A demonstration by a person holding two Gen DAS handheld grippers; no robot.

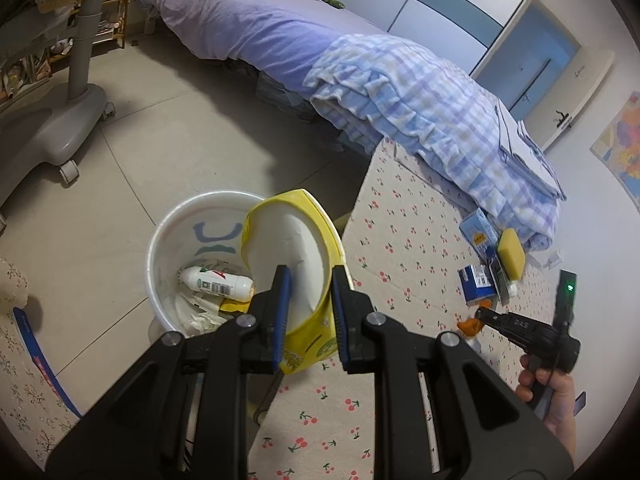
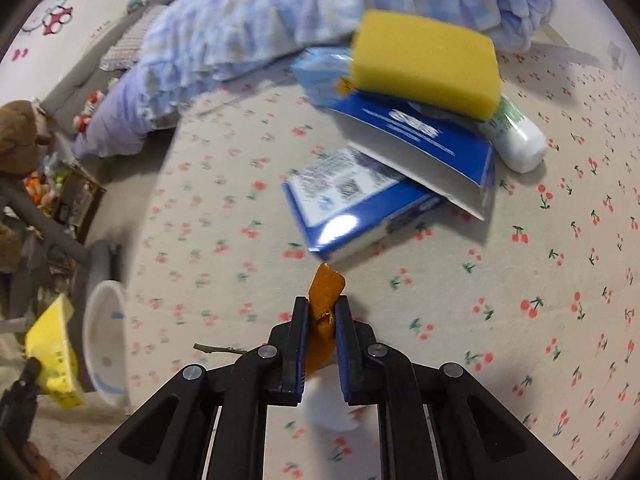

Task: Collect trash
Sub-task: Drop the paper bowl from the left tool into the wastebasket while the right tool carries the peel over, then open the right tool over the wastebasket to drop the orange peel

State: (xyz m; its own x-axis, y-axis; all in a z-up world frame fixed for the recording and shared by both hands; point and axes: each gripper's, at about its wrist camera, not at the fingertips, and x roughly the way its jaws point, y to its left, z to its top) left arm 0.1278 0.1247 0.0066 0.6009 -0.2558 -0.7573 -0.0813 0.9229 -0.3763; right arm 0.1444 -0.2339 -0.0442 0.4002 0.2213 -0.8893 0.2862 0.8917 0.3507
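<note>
Orange peel scrap (image 2: 325, 300): curled, matte orange, lower centre of the right wrist view, sticking up out of the right gripper (image 2: 322, 312). Jaws pressed together on it, pads pinching both sides. White scrap (image 2: 332, 412) just below the jaws, blurred, can't tell what it is. In the left wrist view the same peel (image 1: 472, 326) sits at lower right, at that gripper's tip, with a hand (image 1: 554, 396) gripping the handle.

Yellow paper bowl (image 1: 316, 280): white inside, yellow printed outside, rim squashed oval, centre of the left wrist view. Left gripper (image 1: 310, 292) is nearly closed on its wall, one pad inside, one outside. Bowl hangs tilted over the white bin (image 1: 160, 248), overlapping its right rim. Bin stands on the tile floor at lower left of centre, holding a white bottle (image 1: 216, 282) and crumpled paper.

Remaining pile, upper right of the right wrist view, on the cherry-print sheet (image 2: 540, 320): yellow sponge (image 2: 424, 64) on top of blue-and-white boxes (image 2: 404, 168), a white tube (image 2: 516, 140) poking out to the right. Rolled blue checked blanket (image 2: 280, 12) behind them.
</note>
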